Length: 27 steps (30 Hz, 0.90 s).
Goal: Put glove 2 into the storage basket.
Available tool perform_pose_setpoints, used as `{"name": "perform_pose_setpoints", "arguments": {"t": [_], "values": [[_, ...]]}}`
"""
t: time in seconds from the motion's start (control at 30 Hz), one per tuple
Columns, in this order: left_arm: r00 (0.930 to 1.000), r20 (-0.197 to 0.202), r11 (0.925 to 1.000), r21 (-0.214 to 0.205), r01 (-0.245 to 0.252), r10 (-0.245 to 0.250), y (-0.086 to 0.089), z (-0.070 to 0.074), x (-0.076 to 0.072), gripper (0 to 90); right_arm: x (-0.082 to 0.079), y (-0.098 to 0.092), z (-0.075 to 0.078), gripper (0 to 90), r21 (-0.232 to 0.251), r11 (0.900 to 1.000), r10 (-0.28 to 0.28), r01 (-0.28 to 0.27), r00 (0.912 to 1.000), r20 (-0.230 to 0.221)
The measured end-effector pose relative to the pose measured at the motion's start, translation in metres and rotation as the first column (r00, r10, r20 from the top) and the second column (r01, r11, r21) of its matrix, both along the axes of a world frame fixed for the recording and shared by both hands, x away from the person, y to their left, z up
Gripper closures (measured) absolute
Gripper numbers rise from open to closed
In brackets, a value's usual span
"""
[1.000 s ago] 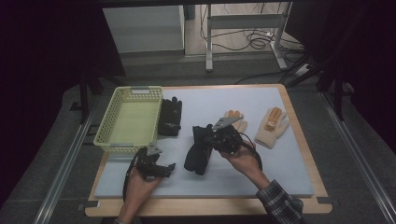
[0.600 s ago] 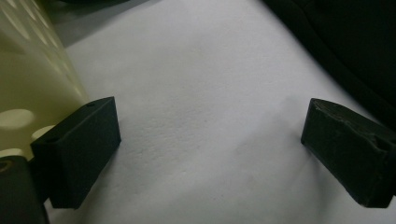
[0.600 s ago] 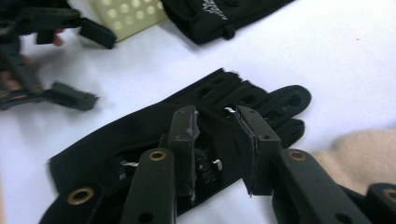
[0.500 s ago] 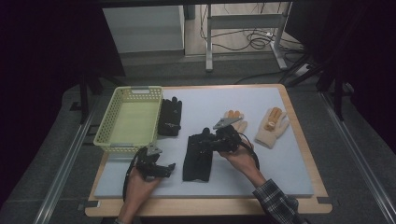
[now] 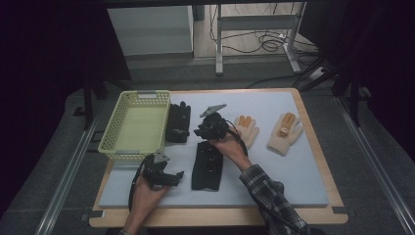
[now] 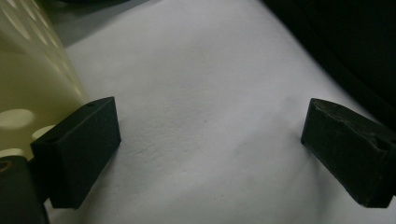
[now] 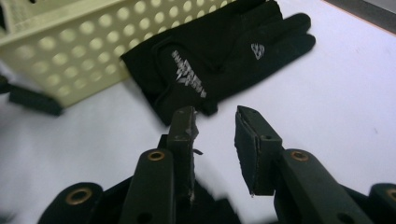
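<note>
One black glove [image 5: 208, 165] lies flat on the white mat [image 5: 274, 171], front centre. A second black glove [image 5: 178, 122] [image 7: 219, 51] with white print rests beside the yellow basket [image 5: 134, 125] [image 7: 70, 51]. My right gripper [image 5: 201, 132] [image 7: 215, 119] hovers between the two gloves. Its jaws have just been opening and stand open with nothing between them. My left gripper [image 5: 176, 175] [image 6: 210, 149] rests on the mat in front of the basket, jaws wide open over bare mat. The basket wall [image 6: 28, 93] is by its left jaw.
Two cream gloves with orange patches [image 5: 247, 128] [image 5: 285, 132] lie at the mat's right half. The wooden table edge [image 5: 313, 127] frames the mat. Beyond the table stand a metal frame and cables on the floor.
The right gripper held the front black glove raised; it has let go, and the glove lies flat. That gripper has moved back toward the far glove. The left gripper has stayed put.
</note>
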<state>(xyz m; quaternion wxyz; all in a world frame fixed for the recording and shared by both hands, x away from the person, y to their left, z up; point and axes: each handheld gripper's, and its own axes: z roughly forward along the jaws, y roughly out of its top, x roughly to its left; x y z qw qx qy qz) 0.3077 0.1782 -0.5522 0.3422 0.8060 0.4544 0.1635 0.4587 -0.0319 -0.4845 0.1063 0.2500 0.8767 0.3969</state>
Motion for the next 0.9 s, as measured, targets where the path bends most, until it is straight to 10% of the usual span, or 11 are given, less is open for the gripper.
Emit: {"name": "perform_pose_setpoints", "arguments": {"t": [0.6,0.77,0.9], "values": [[1.0,0.0,1.0,-0.004,0.0,0.0,0.0,0.0,0.0,4.8,0.067,0.072,-0.042,48.3,-0.098,0.9951,-0.018,0.015,0.9994,-0.031],[1.0,0.001,1.0,-0.004,-0.001,0.001,0.0,0.0,0.0,4.8,0.064,0.078,-0.047,80.6,-0.101,0.9946,-0.03,0.026,0.9986,-0.044],[1.0,0.001,1.0,-0.004,-0.001,0.001,0.0,0.0,0.0,4.8,0.059,0.08,-0.044,87.0,-0.134,0.99,-0.051,0.046,0.9981,-0.035]]}}
